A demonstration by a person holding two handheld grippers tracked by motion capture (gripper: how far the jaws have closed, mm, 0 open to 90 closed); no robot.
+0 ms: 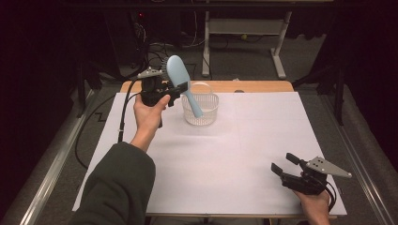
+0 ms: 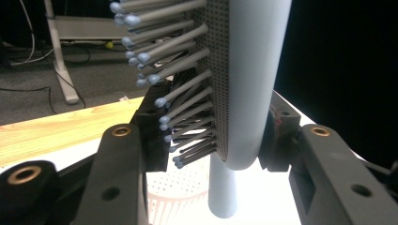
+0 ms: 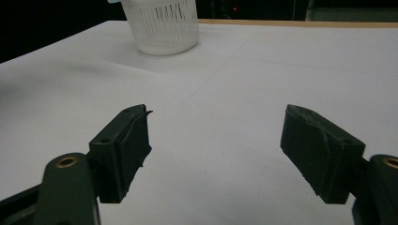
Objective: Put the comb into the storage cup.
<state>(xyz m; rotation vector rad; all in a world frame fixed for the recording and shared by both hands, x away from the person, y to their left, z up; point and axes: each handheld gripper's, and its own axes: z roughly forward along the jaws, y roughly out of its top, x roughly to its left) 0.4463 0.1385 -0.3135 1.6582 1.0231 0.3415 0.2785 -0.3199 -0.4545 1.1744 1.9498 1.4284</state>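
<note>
Pale blue plastic is what I have in my left gripper [image 1: 174, 91]: a hairbrush [image 1: 180, 77], raised over the white basket [image 1: 201, 110] that stands toward the far side of the white sheet [image 1: 225, 159] covering the table. I judge the brush is held this way for lowering into the basket: its head is up and tilted away from the basket, while its handle slants down so the tip hangs at the basket's rim or just inside it. From above I cannot tell whether the tip touches the mesh.

In the left gripper view the jaws are closed down on the lower end of the brush head, one pad pressed among the bristles [image 2: 178, 93] and the other against the smooth back, with the handle dropping below them toward the basket [image 2: 173, 201]. Gripping near the neck leaves the handle free to go in first. The bristled side gives an uneven seat, so I reckon the brush could twist if I tilt it further.

My right gripper [image 1: 287, 165] rests well on the near side of the basket, close to the sheet's near edge. Its jaws stand wide apart with nothing between them, bare sheet beneath, and the basket [image 3: 162, 28] far ahead of it. It seems parked out of the way.
</note>
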